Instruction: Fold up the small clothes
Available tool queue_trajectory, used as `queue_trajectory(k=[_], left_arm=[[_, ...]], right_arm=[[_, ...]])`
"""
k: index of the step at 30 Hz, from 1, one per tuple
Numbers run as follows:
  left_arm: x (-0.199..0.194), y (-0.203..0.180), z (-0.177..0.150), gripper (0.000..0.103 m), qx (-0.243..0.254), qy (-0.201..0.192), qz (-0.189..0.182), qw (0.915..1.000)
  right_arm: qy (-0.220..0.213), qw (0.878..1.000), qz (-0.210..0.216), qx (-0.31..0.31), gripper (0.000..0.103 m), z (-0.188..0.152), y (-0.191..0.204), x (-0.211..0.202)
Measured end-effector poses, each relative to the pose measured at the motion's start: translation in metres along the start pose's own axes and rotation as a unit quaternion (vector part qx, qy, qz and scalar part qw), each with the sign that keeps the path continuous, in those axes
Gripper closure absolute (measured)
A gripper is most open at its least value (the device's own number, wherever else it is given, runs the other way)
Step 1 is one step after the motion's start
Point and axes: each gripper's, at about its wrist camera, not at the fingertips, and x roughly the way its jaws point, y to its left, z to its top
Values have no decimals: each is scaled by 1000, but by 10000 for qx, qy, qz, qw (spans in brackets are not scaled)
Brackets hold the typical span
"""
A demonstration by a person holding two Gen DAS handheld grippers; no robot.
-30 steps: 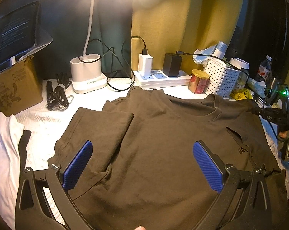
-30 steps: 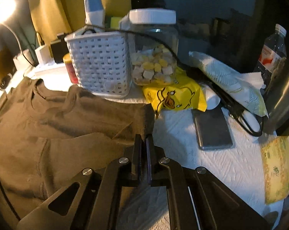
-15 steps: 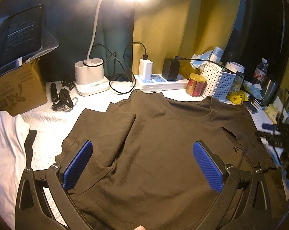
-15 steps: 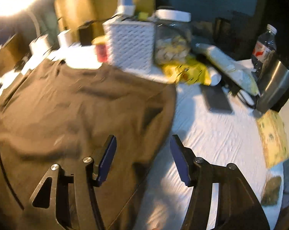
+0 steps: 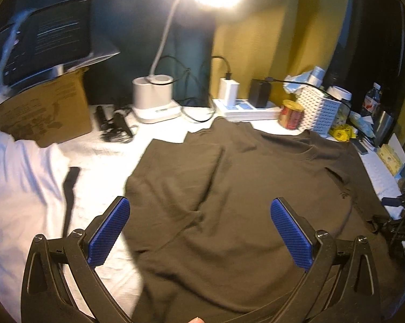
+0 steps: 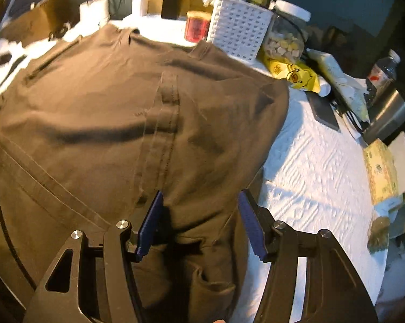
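A dark brown T-shirt [image 5: 251,188] lies flat on the white table cover, collar toward the back, both sleeves folded in over the body. My left gripper [image 5: 199,231] is open and empty above the shirt's left lower part. In the right wrist view the shirt [image 6: 108,113] fills the left and middle, its folded right sleeve edge [image 6: 272,102] by the white cover. My right gripper [image 6: 199,223] is open and empty above the shirt's right side near the hem. The right gripper also shows at the right edge of the left wrist view [image 5: 396,215].
At the back stand a cardboard box [image 5: 41,110], a lamp base [image 5: 155,102], a power strip [image 5: 245,109], a red tin [image 5: 291,111] and a white basket [image 5: 319,113]. On the right lie a yellow packet [image 6: 294,74], a phone [image 6: 323,110], a steel cup [image 6: 388,115] and a bottle [image 6: 382,70].
My right gripper let go of the right sleeve, opened, and drew back toward the hem. The sleeve now lies folded on the shirt. My left gripper rose and shifted left, still open.
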Motion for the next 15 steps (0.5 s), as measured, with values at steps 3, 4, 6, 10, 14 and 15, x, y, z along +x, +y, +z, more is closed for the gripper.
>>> queue_trajectory(k=[3, 4, 6, 10, 14, 15], left_arm=[[5, 17, 0, 1, -60, 149, 15, 9999], [7, 22, 1, 1, -68, 193, -24, 9998], [12, 31, 4, 1, -33, 248, -44, 9997], [28, 46, 9, 1, 45, 488, -78, 9988], [43, 61, 13, 1, 34, 639, -184, 9978], [48, 65, 15, 1, 32, 666, -182, 9976]], right_arm=[[-232, 9993, -71, 291, 42, 4, 1, -13], [-323, 9986, -87, 403, 42, 5, 0, -17], [-457, 9972, -99, 584, 42, 9, -2, -23], [-612, 9945, -109, 840, 42, 15, -1, -28], [-683, 9932, -93, 942, 42, 21, 6, -29], [-688, 9930, -86, 954, 42, 23, 7, -29]])
